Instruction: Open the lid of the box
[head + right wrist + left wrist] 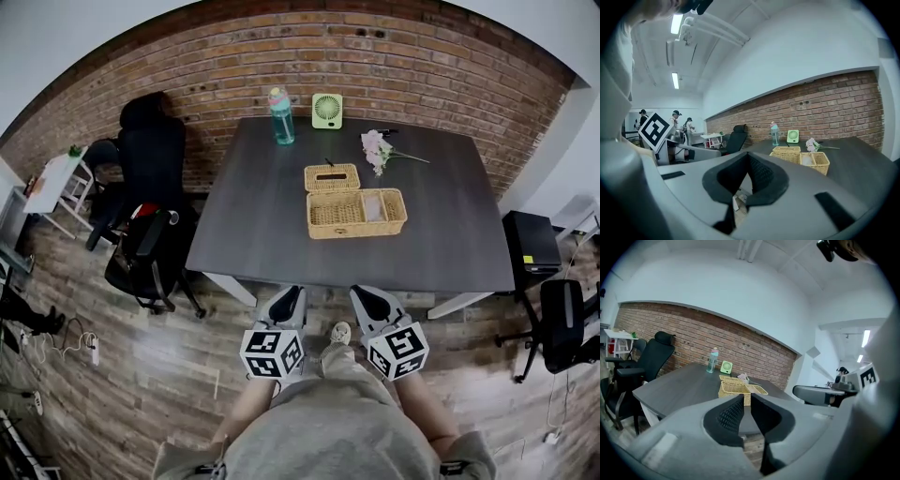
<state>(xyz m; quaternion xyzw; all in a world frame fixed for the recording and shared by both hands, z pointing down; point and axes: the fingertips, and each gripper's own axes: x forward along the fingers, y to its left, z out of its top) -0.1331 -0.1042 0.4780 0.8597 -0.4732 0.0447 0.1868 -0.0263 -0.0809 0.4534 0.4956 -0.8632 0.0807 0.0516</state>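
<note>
A wicker box [357, 229] stands on the dark table [262, 216], its top uncovered. Its wicker lid [332, 177] lies flat just behind it, touching the back wall. Inside are two compartments; the right one holds something pale. Both grippers hang off the table's front edge, close to the person's body and well short of the box. My left gripper [285, 302] [747, 398] has a thin gap between its pads with nothing in it. My right gripper [372, 300] [748, 161] is shut and empty. The box [735, 388] [807, 159] shows ahead in both gripper views.
At the table's back stand a teal water bottle [281, 116] and a green fan [327, 111], with pink flowers [377, 148] beside them. A black office chair [150, 159] is left of the table, another chair [564, 330] at the right. People stand far off in the right gripper view.
</note>
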